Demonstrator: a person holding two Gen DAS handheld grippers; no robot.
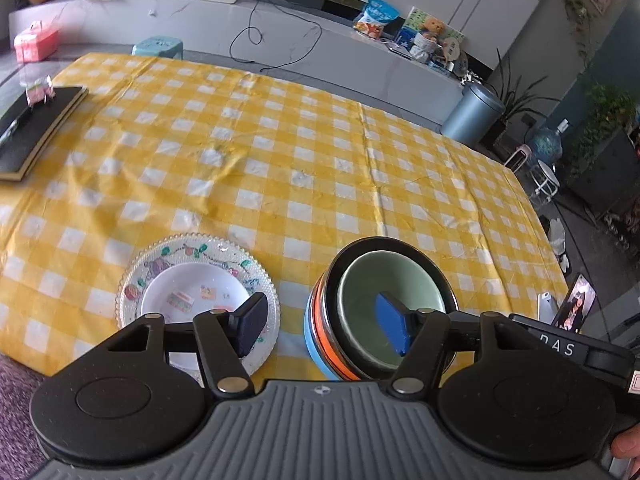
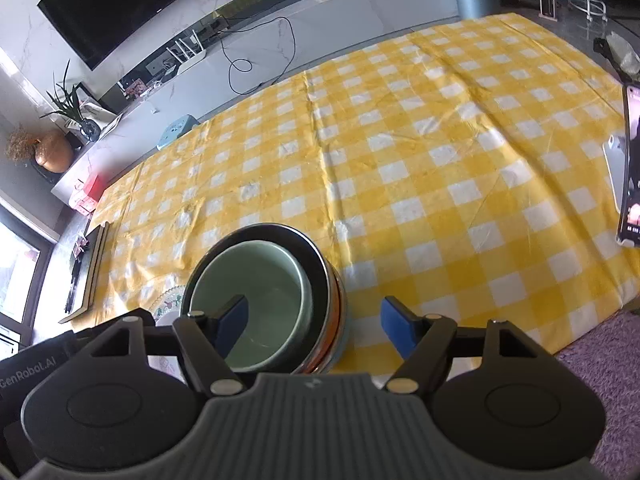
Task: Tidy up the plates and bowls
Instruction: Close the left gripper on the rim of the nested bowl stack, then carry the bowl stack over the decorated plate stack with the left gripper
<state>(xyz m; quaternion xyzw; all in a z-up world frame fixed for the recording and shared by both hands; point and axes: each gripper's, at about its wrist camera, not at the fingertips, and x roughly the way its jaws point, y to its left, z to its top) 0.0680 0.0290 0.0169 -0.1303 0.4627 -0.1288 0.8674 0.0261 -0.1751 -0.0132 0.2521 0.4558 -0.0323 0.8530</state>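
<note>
Nested bowls [image 1: 384, 312] at the table's near edge: pale green bowl [image 1: 390, 300] inside a dark-rimmed one, over orange and light blue bowls at the bottom. Just beside them at nine o'clock, apart, stacked plates [image 1: 192, 280]: small white plate [image 1: 192, 292] with stickers on a clear beaded-rim plate [image 1: 172, 256] with painted figures. All on a yellow checked tablecloth [image 1: 280, 152].

Left gripper [image 1: 324, 322] spread wide, gripping nothing; one pad over the plates, the other over the green bowl, contact not discernible.

Right gripper [image 2: 316, 326] likewise released and empty; one pad over the green bowl [image 2: 260, 288], the other over bare cloth at three o'clock of the stack.

Only in the left view: whole plates, black book [image 1: 36, 128] at ten o'clock, pink box [image 1: 36, 42], grey bin [image 1: 472, 112]. Only in the right view: television [image 2: 132, 4], plant [image 2: 68, 100], just a sliver of the beaded plate [image 2: 168, 300]. Propped phone [image 2: 630, 168] at the table's edge in both.
</note>
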